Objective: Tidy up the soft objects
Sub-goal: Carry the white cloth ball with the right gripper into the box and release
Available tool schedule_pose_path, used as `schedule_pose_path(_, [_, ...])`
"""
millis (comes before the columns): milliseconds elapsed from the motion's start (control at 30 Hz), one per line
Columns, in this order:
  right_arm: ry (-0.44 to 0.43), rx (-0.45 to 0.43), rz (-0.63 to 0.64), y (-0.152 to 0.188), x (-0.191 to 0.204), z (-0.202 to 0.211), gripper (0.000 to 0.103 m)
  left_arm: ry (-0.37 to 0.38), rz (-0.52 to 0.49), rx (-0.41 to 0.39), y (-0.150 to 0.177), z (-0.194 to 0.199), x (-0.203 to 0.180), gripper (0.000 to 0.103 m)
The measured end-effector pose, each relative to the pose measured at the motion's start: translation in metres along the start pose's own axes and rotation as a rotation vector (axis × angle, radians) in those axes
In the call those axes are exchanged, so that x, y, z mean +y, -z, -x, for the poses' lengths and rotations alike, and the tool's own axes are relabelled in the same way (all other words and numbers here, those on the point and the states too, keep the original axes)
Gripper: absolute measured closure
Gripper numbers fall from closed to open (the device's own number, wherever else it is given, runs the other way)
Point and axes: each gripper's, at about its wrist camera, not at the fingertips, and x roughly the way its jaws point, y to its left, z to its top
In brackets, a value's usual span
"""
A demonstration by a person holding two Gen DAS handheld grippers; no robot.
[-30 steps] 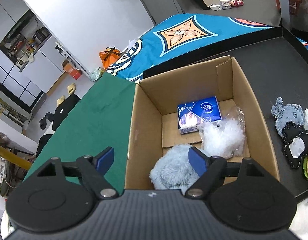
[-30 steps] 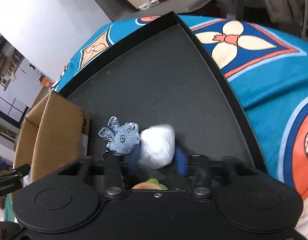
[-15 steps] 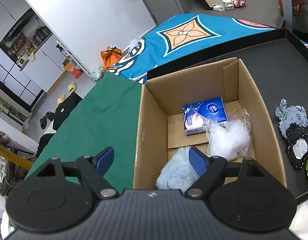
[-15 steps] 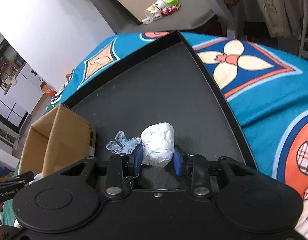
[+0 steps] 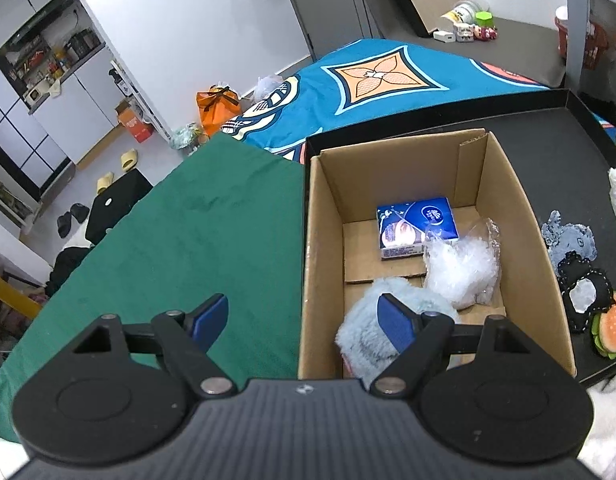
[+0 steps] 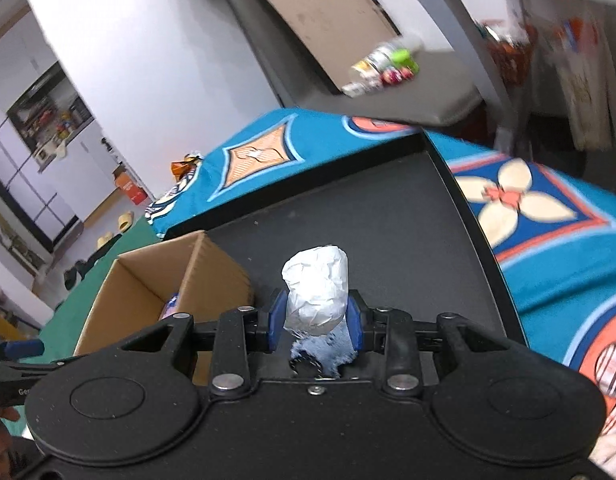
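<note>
The right hand-held gripper [image 6: 315, 322], pinching the crumpled white wad [image 6: 316, 290], has lifted it toward the cardboard box [image 6: 156, 276] at ten o'clock; the left hand-held gripper [image 5: 304, 318] stays spread.

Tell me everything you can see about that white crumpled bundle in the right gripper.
The white bundle looks like crinkled paper or thin plastic, wadded into a rounded lump. It stands upright, pinched at its lower half between the blue pads of the right gripper, lifted above the black tray, beside the cardboard box.
</note>
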Motion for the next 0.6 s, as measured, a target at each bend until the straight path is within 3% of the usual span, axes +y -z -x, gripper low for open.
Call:
schedule_pose_path(333, [-0.065, -0.026, 0.091, -0.013, 0.045, 0.012, 0.071, 0.083, 0.066, 0.007, 0.012, 0.000, 0.021, 0.026])
schedule_pose_path(600, [-0.113, -0.033, 0.195, -0.013, 0.088, 0.016, 0.071, 0.163, 0.111, 0.008, 0.018, -0.004, 0.031, 0.054])
